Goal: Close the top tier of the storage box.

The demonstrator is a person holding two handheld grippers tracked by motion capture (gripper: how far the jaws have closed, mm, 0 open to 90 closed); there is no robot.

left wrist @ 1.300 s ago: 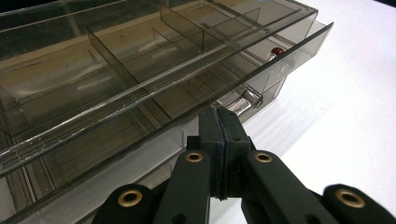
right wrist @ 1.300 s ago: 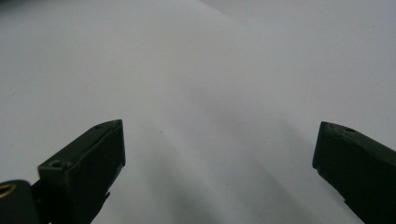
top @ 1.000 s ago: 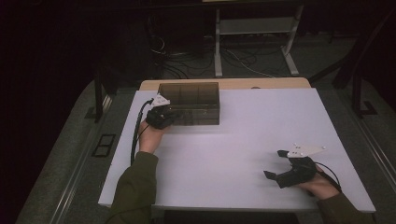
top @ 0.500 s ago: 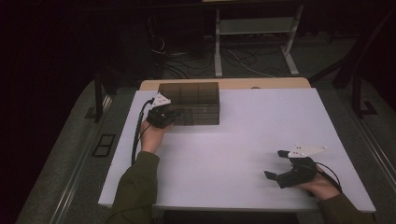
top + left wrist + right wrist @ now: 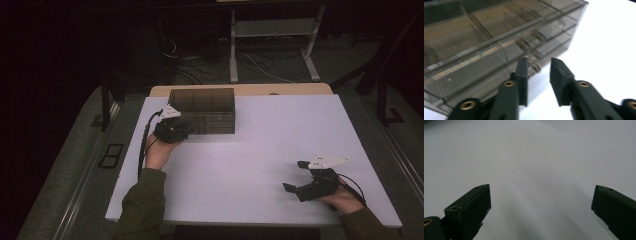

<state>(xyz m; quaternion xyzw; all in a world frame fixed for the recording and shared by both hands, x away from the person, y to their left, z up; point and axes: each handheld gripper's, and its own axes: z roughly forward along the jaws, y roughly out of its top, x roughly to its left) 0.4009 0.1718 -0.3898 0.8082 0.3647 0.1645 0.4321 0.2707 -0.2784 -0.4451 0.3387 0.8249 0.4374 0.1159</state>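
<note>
- The person's left tool (image 5: 186,128) is sitting right up against the front face of the smoky see-through drawer box (image 5: 202,100), at that box's left end, with the hand behind it and its cable trailing back over the desk (image 5: 260,145).
- Along the left tool (image 5: 539,65) itself, the two black jaws are standing a little apart; they have just been opening, and nothing is pinched between the pads.
- Just ahead of those jaws, small drawer knobs (image 5: 537,67) are showing on the box's front (image 5: 499,45); the nearest one is lying right by the tip of the left-hand jaw, though I cannot tell whether it is touching.
- The drawer box is reaching up and away from the left tool, its stacked drawers looking pushed in, and white desk top is showing to the right of the jaws.
- The right tool (image 5: 296,176) is resting well apart from the box, low on the desk near the person's side, held in the right hand (image 5: 345,199).
- Its jaws (image 5: 541,202) are gaping wide, with only bare white desk surface ahead of and between them.
- A green sleeve (image 5: 142,210) is coming in behind the left tool.
</note>
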